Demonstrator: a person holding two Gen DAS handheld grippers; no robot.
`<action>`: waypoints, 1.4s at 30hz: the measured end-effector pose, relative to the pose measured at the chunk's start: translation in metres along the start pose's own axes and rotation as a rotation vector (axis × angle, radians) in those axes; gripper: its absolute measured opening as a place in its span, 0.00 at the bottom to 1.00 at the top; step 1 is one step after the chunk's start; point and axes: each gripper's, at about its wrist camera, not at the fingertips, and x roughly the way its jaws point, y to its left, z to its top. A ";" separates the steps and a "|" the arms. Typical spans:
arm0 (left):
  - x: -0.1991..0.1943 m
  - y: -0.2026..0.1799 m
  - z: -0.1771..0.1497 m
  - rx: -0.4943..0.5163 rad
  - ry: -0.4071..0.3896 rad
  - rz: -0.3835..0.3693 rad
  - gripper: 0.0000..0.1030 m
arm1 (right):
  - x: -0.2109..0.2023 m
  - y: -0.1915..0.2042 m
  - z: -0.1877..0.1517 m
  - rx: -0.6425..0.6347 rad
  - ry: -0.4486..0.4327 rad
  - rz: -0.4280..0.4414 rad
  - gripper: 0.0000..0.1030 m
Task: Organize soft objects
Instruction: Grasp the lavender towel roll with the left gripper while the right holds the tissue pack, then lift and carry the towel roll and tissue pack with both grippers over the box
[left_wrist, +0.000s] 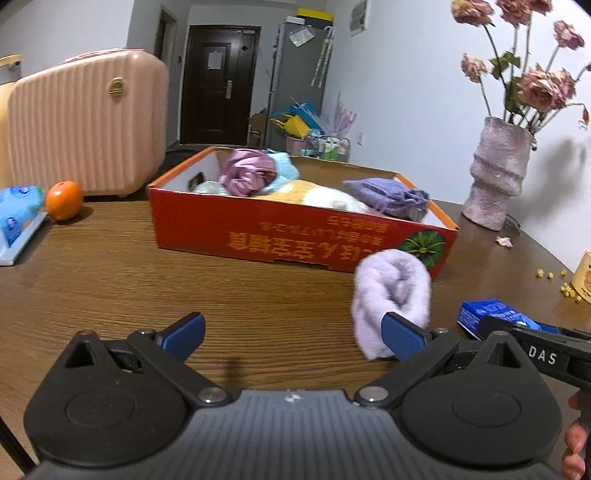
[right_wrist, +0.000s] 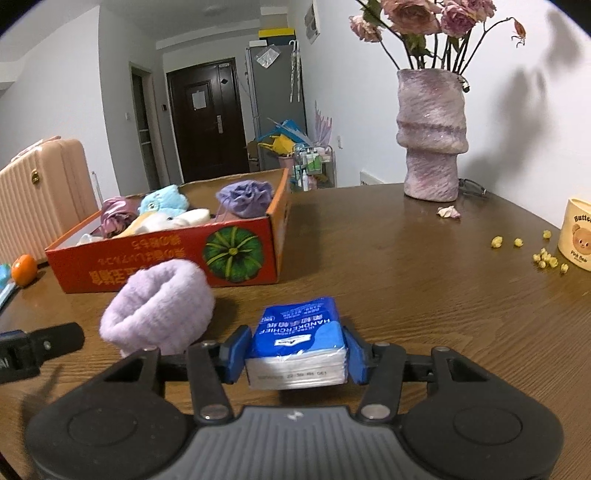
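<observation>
My right gripper (right_wrist: 297, 356) is shut on a blue handkerchief tissue pack (right_wrist: 301, 332), with a pad pressed on each side. The pack (left_wrist: 495, 314) also shows at the right edge of the left wrist view. A fuzzy lilac roll (left_wrist: 391, 295) lies on the table in front of the red cardboard box (left_wrist: 258, 240). My left gripper (left_wrist: 293, 336) is open with nothing between its fingers, and its right fingertip (left_wrist: 402, 338) overlaps the roll's near end. The box (right_wrist: 166, 266) holds several soft things: a blue plush, purple pouches and a white-yellow plush.
A pink suitcase (left_wrist: 85, 122) and an orange (left_wrist: 64, 200) stand left of the box, beside a blue-white pack (left_wrist: 18, 218). A vase of dried roses (right_wrist: 430, 136), a fallen petal (right_wrist: 448, 212), yellow crumbs (right_wrist: 543, 258) and a cream tin (right_wrist: 578, 236) occupy the right. A person's fingers (left_wrist: 574, 443) show at the edge.
</observation>
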 end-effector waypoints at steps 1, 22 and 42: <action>0.001 -0.005 0.000 0.004 -0.001 -0.006 1.00 | 0.000 -0.002 0.001 -0.001 -0.007 -0.001 0.51; 0.049 -0.068 0.007 0.082 0.053 -0.022 1.00 | 0.000 -0.053 0.014 -0.042 -0.090 -0.055 0.50; 0.080 -0.080 0.012 0.166 0.144 -0.036 0.36 | 0.004 -0.066 0.016 -0.046 -0.115 -0.073 0.49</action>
